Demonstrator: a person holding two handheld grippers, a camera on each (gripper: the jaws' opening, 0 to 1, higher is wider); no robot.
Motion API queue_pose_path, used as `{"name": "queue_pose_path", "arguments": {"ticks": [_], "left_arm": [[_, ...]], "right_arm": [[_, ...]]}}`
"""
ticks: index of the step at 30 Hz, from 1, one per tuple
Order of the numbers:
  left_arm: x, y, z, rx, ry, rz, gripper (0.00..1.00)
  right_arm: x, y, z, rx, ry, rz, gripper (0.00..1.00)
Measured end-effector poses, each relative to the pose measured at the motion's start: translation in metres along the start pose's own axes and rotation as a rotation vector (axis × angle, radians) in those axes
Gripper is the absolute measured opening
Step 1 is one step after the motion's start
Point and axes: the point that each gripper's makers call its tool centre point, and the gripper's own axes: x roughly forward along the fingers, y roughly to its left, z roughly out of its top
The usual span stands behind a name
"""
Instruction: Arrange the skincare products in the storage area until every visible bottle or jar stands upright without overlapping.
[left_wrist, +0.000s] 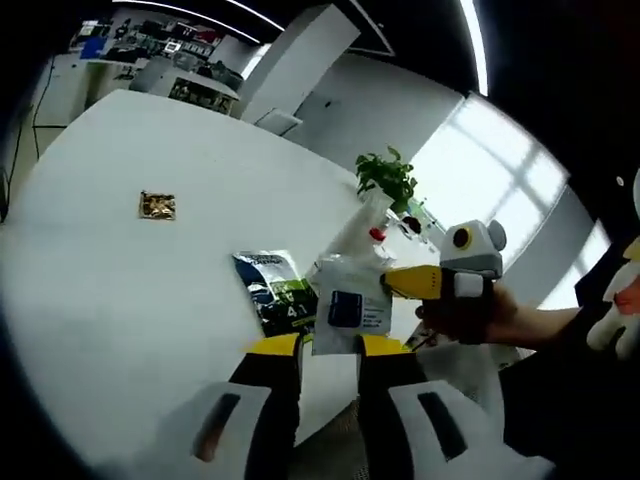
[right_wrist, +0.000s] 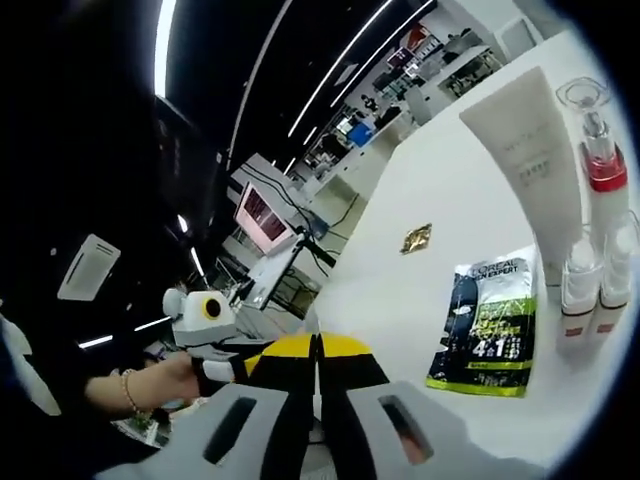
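Daylight pours through the big window, blowing it out to white. Ceiling strip lights streak overhead. The white table glares softly with faint shadows. Fisheye bending warps edges, and far shelves blur.

Glossy foil sachet, matt white table

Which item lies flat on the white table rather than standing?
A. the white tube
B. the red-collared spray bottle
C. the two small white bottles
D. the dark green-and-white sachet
D: in the right gripper view the sachet lies face-up on the table, while the white tube, the red-collared spray bottle and the two small white bottles stand upright beside it.
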Motion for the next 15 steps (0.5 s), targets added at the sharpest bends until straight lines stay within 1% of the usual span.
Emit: {"name": "queue_pose_path", "arguments": {"ticks": [3, 4, 6, 8, 10, 11, 12, 14, 15], "left_arm": [[-0.002, 0.006, 0.001, -0.022, -0.008, 0.027, 0.06], [-0.003, 0.008, 0.001, -0.047, -0.011, 0.037, 0.05], [-0.004, 0.011, 0.001, -0.055, -0.008, 0.045, 0.03], [-0.004, 0.018, 0.002, -0.090, -0.006, 0.072, 0.01], [-0.004, 0.025, 0.001, -0.114, -0.003, 0.094, 0.01], [-0.003, 0.033, 0.000, -0.148, 0.001, 0.110, 0.00], [-0.002, 0.039, -0.001, -0.164, 0.004, 0.120, 0.00], [0.000, 0.046, -0.003, -0.183, 0.005, 0.145, 0.00], [0.001, 0.051, -0.005, -0.209, 0.008, 0.165, 0.00]], "right_arm": [[0.006, -0.004, -0.001, -0.033, 0.017, -0.029, 0.01], [0.009, -0.006, -0.002, -0.051, 0.027, -0.045, 0.01], [0.015, -0.013, -0.004, -0.089, 0.053, -0.086, 0.01], [0.023, -0.020, -0.005, -0.135, 0.076, -0.129, 0.01], [0.028, -0.026, -0.006, -0.167, 0.103, -0.154, 0.01], [0.035, -0.030, -0.008, -0.203, 0.126, -0.176, 0.01], [0.042, -0.032, -0.009, -0.239, 0.141, -0.189, 0.01], [0.051, -0.039, -0.011, -0.292, 0.173, -0.213, 0.01], [0.054, -0.041, -0.012, -0.309, 0.184, -0.222, 0.01]]}}
